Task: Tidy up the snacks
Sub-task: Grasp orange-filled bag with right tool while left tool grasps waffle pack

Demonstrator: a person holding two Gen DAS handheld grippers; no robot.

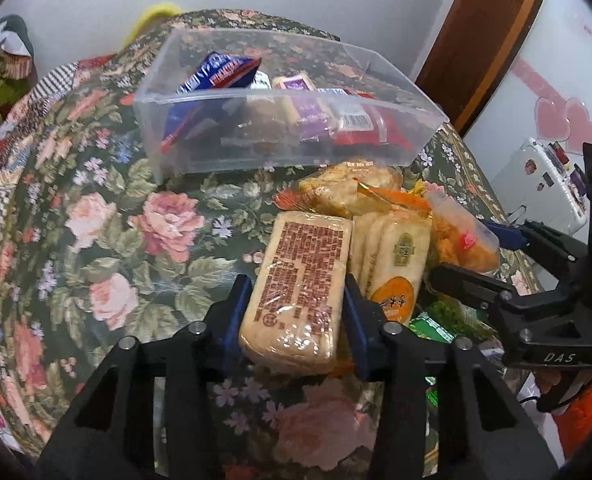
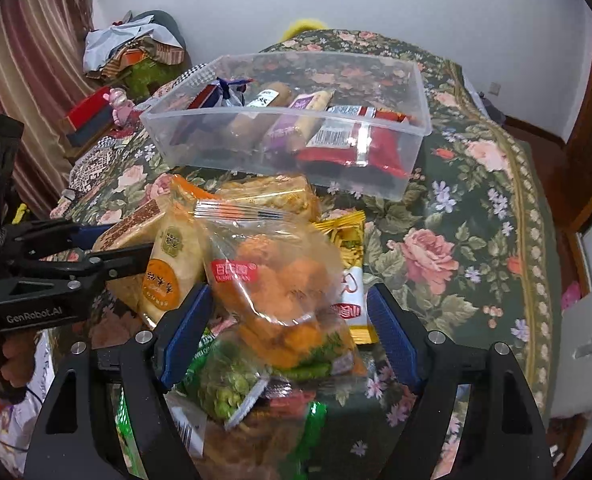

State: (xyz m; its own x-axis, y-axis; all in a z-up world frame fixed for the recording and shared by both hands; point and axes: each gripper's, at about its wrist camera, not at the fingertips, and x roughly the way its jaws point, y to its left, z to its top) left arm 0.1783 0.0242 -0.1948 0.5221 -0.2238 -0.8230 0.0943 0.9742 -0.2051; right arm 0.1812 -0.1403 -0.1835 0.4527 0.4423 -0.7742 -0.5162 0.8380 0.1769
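Note:
My left gripper (image 1: 298,308) is shut on a beige cracker pack with brown print (image 1: 304,280), held at the left edge of a snack pile. It shows from the side in the right wrist view (image 2: 95,248). My right gripper (image 2: 287,328) is open around a clear bag of orange snacks (image 2: 283,280) on top of the pile. A clear plastic bin (image 1: 199,96) behind the pile holds several packets, blue, purple and red. The bin also shows in the right wrist view (image 2: 412,152).
A floral tablecloth (image 2: 456,240) covers the table. The pile also has a cracker pack with an orange label (image 2: 167,272), a green pea packet (image 2: 223,392) and a yellow packet (image 2: 348,236). Clothes (image 2: 135,48) lie at the back left.

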